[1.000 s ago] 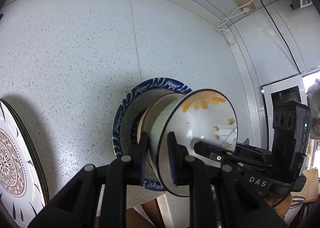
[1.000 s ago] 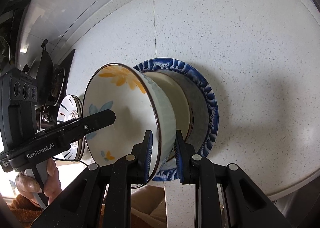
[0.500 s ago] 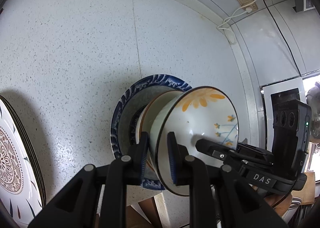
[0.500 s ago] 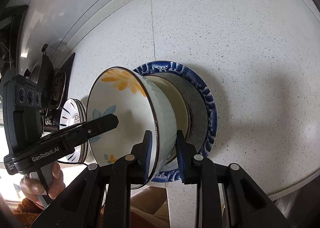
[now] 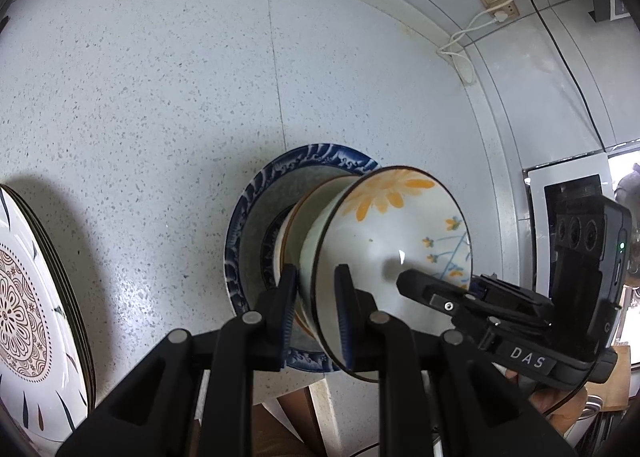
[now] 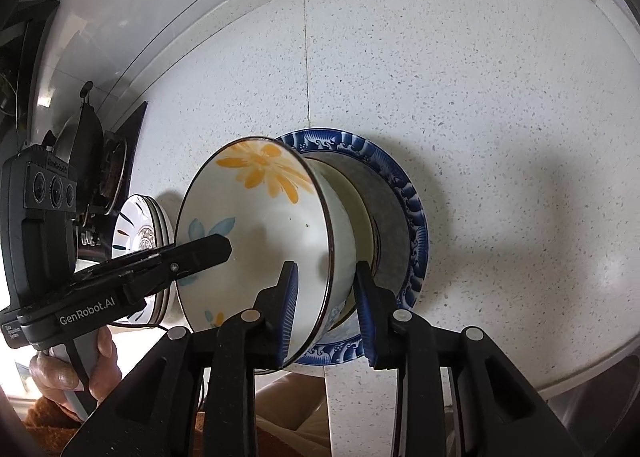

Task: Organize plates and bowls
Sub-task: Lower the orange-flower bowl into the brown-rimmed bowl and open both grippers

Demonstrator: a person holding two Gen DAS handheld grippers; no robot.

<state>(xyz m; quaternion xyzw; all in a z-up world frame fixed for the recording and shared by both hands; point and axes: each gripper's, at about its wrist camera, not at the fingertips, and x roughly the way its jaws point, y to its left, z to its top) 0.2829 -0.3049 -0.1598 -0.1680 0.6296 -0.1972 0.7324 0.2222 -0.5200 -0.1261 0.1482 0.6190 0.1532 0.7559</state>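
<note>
Your right claw (image 6: pixel 326 307) has just been opening off the flowered bowl's (image 6: pixel 264 233) rim, still between its jaws, while your left claw (image 5: pixel 316 307) pinches the opposite rim, because the bowl now sits nested on the stack atop the blue plate (image 6: pixel 404 193) just ahead.

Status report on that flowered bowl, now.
Right gripper jaws just opening, bowl rim between, pads off. Left gripper astride rim, grip unclear. Flowered bowl nested on stack over blue-rimmed plate. Nothing obstructing.
</note>
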